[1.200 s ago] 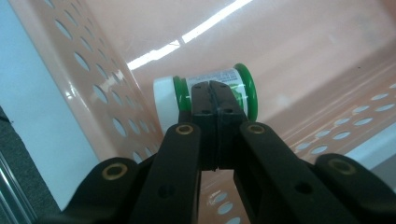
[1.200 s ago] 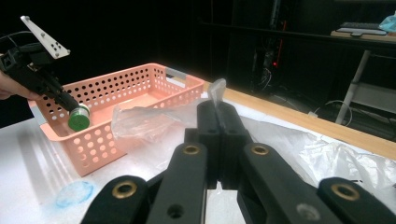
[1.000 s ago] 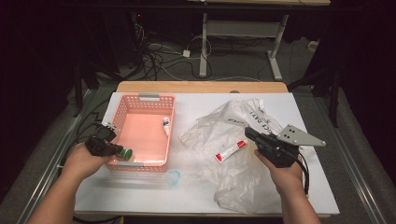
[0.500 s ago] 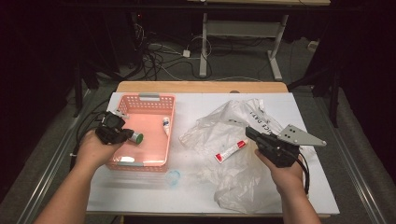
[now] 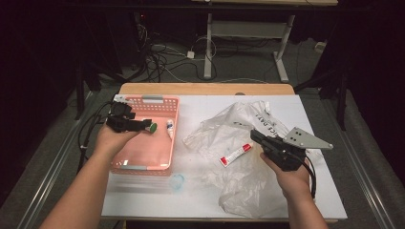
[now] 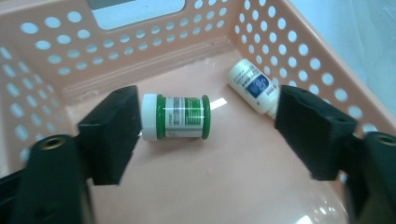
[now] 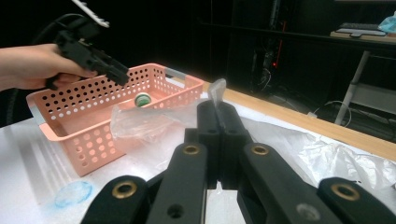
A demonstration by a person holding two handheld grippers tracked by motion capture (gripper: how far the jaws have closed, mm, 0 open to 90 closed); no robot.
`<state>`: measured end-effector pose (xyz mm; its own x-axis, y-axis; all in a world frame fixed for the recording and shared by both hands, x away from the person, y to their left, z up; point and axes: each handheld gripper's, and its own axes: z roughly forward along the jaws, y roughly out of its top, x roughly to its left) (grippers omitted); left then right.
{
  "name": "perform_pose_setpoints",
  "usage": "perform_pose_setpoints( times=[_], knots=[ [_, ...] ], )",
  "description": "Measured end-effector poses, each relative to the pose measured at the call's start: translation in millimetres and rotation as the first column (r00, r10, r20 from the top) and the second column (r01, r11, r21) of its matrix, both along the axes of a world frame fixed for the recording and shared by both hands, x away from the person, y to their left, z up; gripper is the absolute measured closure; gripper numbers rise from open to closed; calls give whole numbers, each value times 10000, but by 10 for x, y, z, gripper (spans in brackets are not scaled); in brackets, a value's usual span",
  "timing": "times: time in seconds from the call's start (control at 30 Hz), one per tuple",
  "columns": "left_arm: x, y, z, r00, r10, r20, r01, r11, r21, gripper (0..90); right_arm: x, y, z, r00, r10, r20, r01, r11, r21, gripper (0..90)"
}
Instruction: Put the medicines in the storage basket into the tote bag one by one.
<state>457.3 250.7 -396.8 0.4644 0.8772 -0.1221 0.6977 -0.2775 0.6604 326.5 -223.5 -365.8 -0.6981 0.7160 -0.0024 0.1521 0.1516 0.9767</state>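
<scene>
Jaws of the right gripper (image 7: 218, 122) are pressed together on a fold of the clear plastic bag (image 5: 239, 162), pinching a peak of film that stands up above them in the right gripper view; in the high view this gripper (image 5: 261, 138) sits over the bag's right part, held by the right hand (image 5: 291, 176). Just left of it on the bag lies a red-and-white tube (image 5: 236, 154). Near the front edge of the white table (image 5: 325, 195), a small clear round lid (image 5: 177, 182) lies just in front of the pink basket (image 5: 143, 162). Over that basket the left hand (image 5: 112, 138) holds the left gripper (image 6: 208, 126), its jaws standing wide apart and gripping nothing. Between them, on the basket floor, lies a green jar with a white cap (image 6: 175, 116) on its side, the cap close by one jaw; whether they touch I cannot tell. A white bottle with a blue label (image 6: 252, 86) lies beyond it near the basket's perforated wall, partly behind the other jaw. Farther off, the table ends in a wooden edge (image 5: 205, 88), with cables on the floor behind
</scene>
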Motion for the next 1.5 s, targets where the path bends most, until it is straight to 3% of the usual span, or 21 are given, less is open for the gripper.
perform_pose_setpoints(
  times=[0.1, 0.13, 0.2, 0.33, 0.73, 0.93, 1.1, 1.27, 1.5],
  knots=[
    [127, -102, -61, 10000, 46, 37, -48, 9991, 430, 160, 1, -6, 1, 10000, -10, 0, 10, 10000, 1, 900],
    [163, -115, -73, 9997, 254, -7, -254, 9991, 326, 95, -2, -9, 3, 10000, -7, -15, 7, 10000, 16, 900],
    [220, -134, -95, 9996, 248, -152, -252, 9992, -302, 84, -3, -19, 6, 10000, -16, 20, 16, 10000, 8, 900],
    [287, -176, -132, 9991, 275, -337, -282, 9994, -200, 59, -5, -40, 6, 10000, -59, 7, 59, 10000, 57, 900],
    [388, -169, -178, 9985, 489, -262, -491, 9988, -45, 48, -3, -18, -12, 10000, -43, -58, 43, 10000, 17, 900],
    [552, -261, -297, 9979, 523, -382, -509, 9980, 370, 58, 11, -20, -37, 9999, -52, -153, 51, 10000, -27, 900],
    [684, -285, -409, 9951, 608, -783, -554, 9961, 686, 86, 20, -16, -49, 9999, -64, -145, 63, 9999, -83, 900],
    [725, -323, -526, 9887, 592, -1379, -448, 9934, 1053, 152, 18, -41, -52, 9998, -112, -193, 110, 9999, -81, 900],
    [719, -361, -568, 9873, 534, -1497, -349, 9917, 1235, 326, 9, -40, -47, 9998, -103, -166, 102, 9999, -89, 900]
  ],
)
